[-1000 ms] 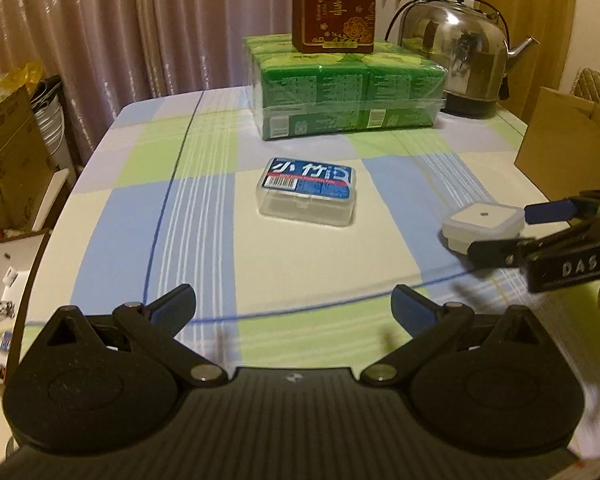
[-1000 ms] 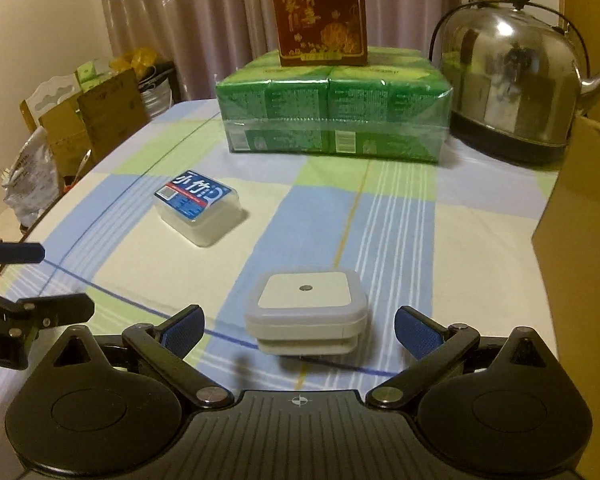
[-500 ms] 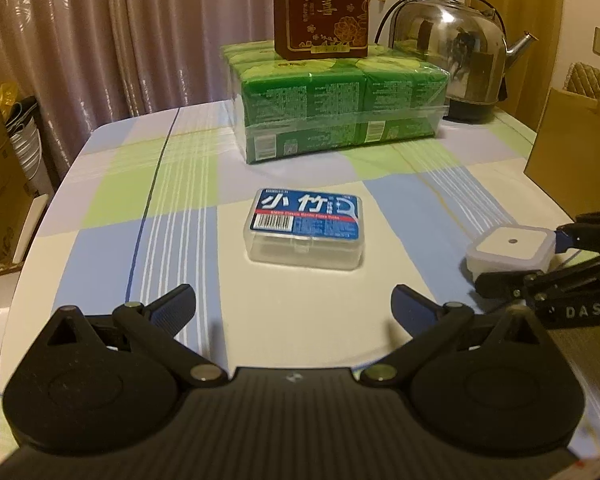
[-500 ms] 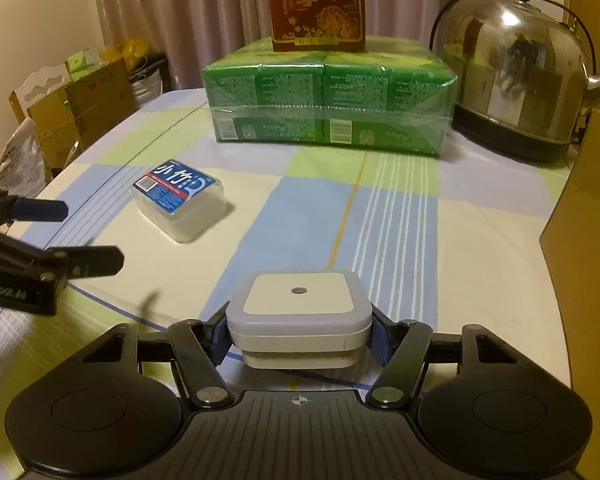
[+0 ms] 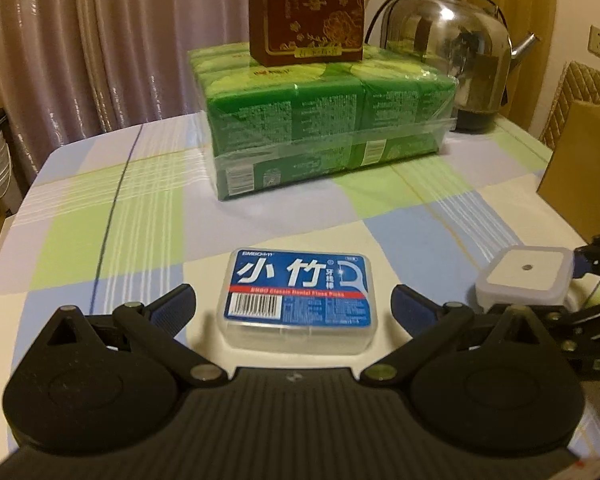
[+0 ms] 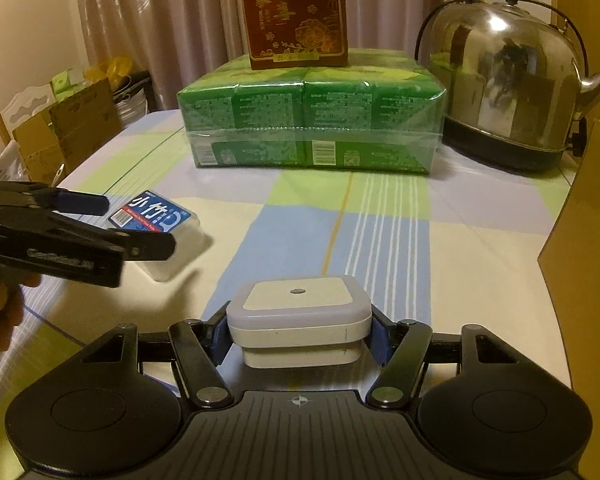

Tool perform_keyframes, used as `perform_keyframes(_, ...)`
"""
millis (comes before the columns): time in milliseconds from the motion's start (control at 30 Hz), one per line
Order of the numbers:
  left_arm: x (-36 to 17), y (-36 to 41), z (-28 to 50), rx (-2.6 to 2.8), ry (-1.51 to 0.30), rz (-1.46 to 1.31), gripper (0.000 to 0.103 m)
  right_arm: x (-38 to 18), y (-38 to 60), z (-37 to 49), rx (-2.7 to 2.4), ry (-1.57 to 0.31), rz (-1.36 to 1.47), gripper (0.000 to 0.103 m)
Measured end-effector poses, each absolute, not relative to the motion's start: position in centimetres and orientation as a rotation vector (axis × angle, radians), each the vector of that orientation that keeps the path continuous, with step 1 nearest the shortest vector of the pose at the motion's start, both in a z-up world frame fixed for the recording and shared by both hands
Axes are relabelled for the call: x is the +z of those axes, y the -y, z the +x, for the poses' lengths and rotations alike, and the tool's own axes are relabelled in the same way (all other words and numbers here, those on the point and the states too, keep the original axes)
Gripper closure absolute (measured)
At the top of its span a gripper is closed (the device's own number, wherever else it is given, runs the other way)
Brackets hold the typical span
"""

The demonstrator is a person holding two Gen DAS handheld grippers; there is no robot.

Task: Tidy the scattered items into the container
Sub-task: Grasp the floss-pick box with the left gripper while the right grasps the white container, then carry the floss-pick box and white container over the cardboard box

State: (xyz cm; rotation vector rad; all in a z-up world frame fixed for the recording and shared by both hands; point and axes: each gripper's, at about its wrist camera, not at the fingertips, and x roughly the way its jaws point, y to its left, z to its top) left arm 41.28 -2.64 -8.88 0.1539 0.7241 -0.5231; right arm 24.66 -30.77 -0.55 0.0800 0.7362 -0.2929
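A clear floss-pick box with a blue label [image 5: 300, 300] lies on the checked tablecloth between the spread fingers of my left gripper [image 5: 294, 306], which is open and not touching it. In the right wrist view the same floss-pick box [image 6: 160, 224] sits behind the left gripper's fingers [image 6: 84, 202]. My right gripper [image 6: 299, 334] is shut on a white square night light [image 6: 299, 322], its blue pads pressed on both sides. The night light [image 5: 526, 280] also shows at the right of the left wrist view. A brown cardboard box [image 6: 588, 248] stands at the right edge.
A green shrink-wrapped pack of tissues [image 5: 324, 128] with a dark red carton [image 5: 306, 8] on top stands at the back of the table. A steel kettle [image 6: 500, 92] sits to its right. Cardboard boxes [image 6: 60, 128] are off the table's left side. A person's hand [image 6: 0, 312] holds the left gripper.
My left gripper moved forward until the floss-pick box lay between its open fingers. My right gripper closed on the night light and has kept hold of it.
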Motion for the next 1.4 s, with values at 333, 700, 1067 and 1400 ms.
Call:
perform_keyframes(333,-9.4,3.3,40.5,-0.484,-0.789,0.149,0.02,-0.3,30.8,23.8,-0.3,-0.735,0.093,0.041)
perform_keyframes(700,-7.7,2.8,28.1,-0.46,-0.831,0.137,0.02,1.9,27.8,16.3,-0.313,-0.745,0.098,0.041)
perform_keyframes(1067,-5.3,4.0,14.0,-0.428,-0.856,0.093,0.02,2.5,24.2,3.0,-0.343,-0.8,0.083,0.041)
perform_keyframes(1400,-6.0,4.9,10.2,-0.417,-0.892,0.112,0.019,1.8,23.3,-2.4,-0.377,-0.824,0.111,0.041)
